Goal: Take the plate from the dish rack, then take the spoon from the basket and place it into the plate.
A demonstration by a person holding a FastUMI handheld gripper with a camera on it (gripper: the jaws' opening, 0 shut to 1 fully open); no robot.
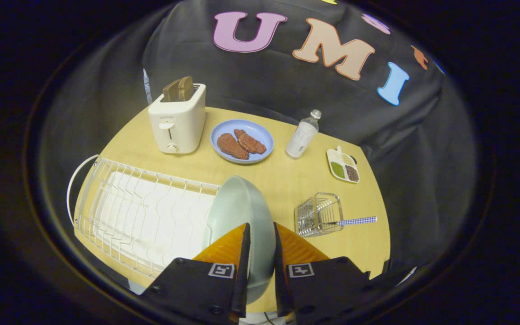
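Claw (pixel 261 234) clenched on plate (pixel 237 212), held on edge between fingers, at right end of dish rack (pixel 142 216). Spoon (pixel 355 220) lay in basket (pixel 319 215) right of claw, handle pointing right, over table (pixel 282 180).

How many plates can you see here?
2: a pale green plate held on edge between the fingers, at the dish rack's end; a blue plate with meat, between toaster and bottle.
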